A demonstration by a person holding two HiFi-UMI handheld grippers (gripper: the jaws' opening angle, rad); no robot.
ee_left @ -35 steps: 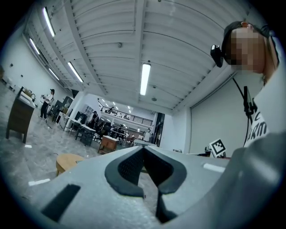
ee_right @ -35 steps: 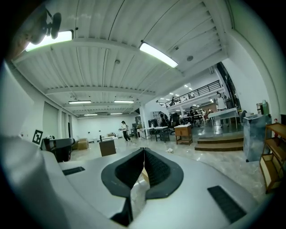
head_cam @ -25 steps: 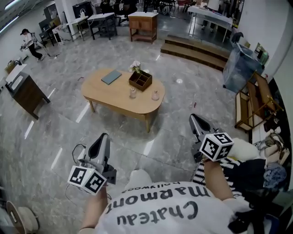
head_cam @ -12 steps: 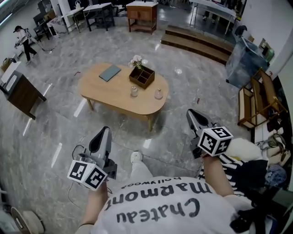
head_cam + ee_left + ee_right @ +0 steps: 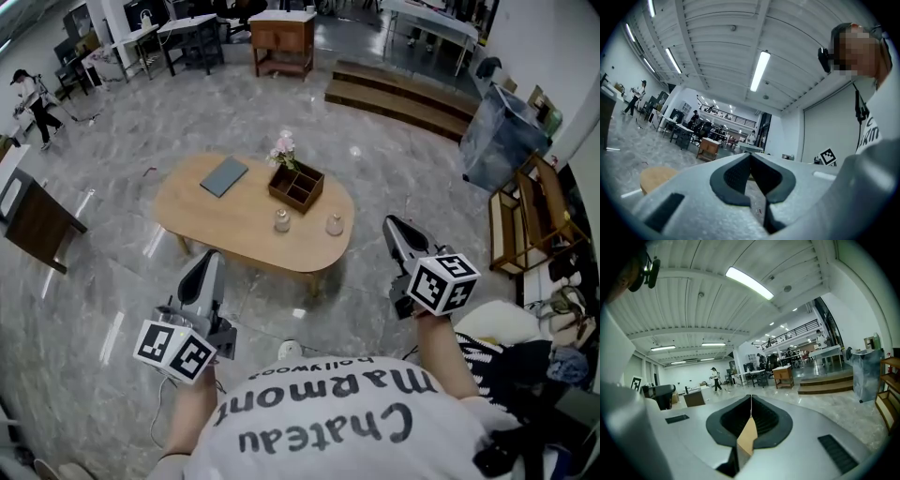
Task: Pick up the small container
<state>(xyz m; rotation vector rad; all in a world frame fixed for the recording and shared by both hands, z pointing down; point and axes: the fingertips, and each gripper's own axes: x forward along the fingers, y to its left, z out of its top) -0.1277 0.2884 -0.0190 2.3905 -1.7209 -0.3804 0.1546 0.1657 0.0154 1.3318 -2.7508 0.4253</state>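
Two small glass containers (image 5: 281,221) (image 5: 335,225) stand side by side on the near half of an oval wooden table (image 5: 234,234) in the head view. Behind them sits a wooden divided box (image 5: 296,186) with pink flowers (image 5: 283,148), and a grey book (image 5: 223,176) lies to its left. My left gripper (image 5: 203,265) and right gripper (image 5: 394,227) are held over the floor, well short of the table. Both are shut and empty. In the left gripper view the jaws (image 5: 751,157) meet at the tips, and the right gripper view shows the same (image 5: 751,398).
A dark cabinet (image 5: 33,220) stands at the left. Low wooden steps (image 5: 394,94) lie beyond the table. A grey bin (image 5: 502,136) and a wooden shelf (image 5: 525,216) line the right wall. Desks and a person (image 5: 28,94) are far off at the back left.
The table has come nearer and shifted right in the head view as the person walks toward it. Both grippers keep their pose and stay shut.
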